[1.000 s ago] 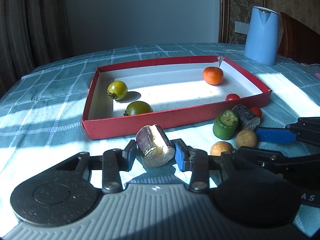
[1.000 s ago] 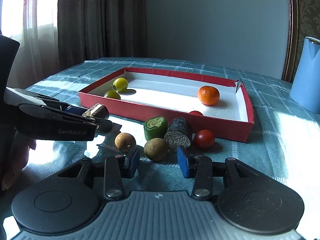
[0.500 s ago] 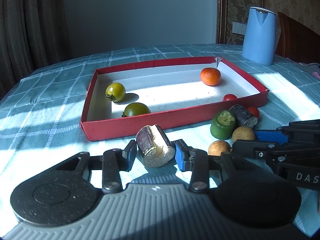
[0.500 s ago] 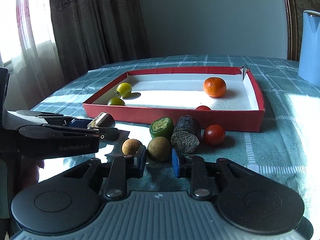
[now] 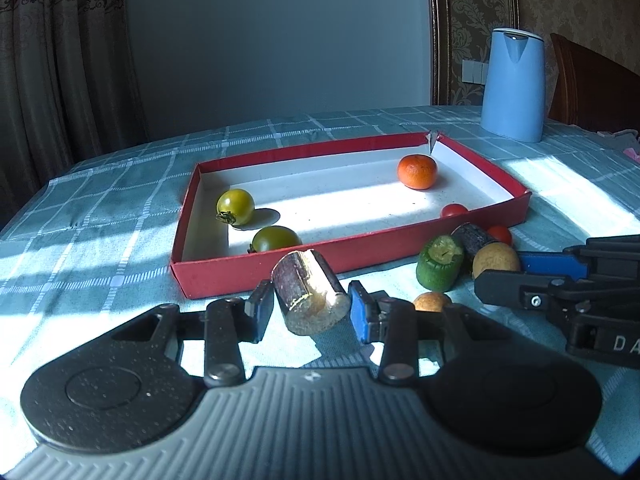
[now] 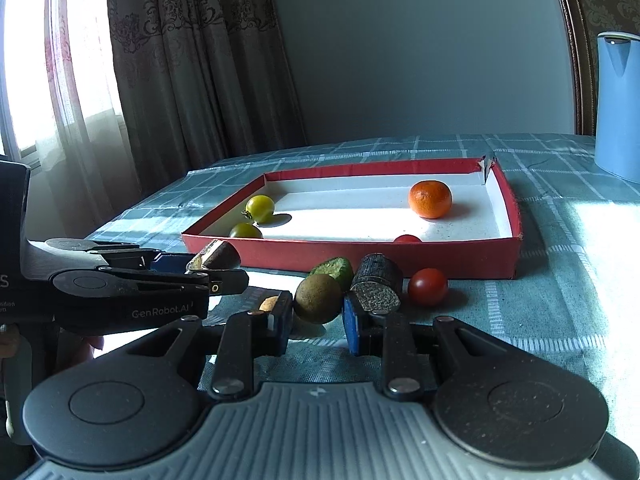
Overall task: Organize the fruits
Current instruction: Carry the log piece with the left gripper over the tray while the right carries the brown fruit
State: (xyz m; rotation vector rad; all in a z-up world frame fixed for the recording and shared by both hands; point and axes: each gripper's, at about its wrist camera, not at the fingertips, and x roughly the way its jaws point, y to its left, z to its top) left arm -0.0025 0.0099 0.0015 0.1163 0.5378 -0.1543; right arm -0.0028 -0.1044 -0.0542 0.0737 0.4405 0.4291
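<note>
My left gripper [image 5: 310,310] is shut on a short brown sugarcane piece [image 5: 308,292], held above the cloth in front of the red tray [image 5: 280,264]. The tray holds two green tomatoes [image 5: 236,206], an orange mandarin [image 5: 417,171] and a red tomato [image 5: 453,211]. My right gripper [image 6: 316,316] is shut on a brown round fruit [image 6: 318,298]. Beside it lie a green cut piece [image 6: 334,270], a dark sugarcane piece [image 6: 378,282], a red cherry tomato [image 6: 428,286] and a small tan fruit [image 5: 430,302].
A blue kettle [image 5: 514,84] stands on the checked tablecloth [image 5: 100,208] at the back right. Curtains [image 6: 180,60] hang beyond the table's left side. A dark chair back [image 5: 592,84] is behind the kettle.
My right gripper has moved forward and closed its jaws around the brown round fruit. My left gripper has lifted a little with the sugarcane piece.
</note>
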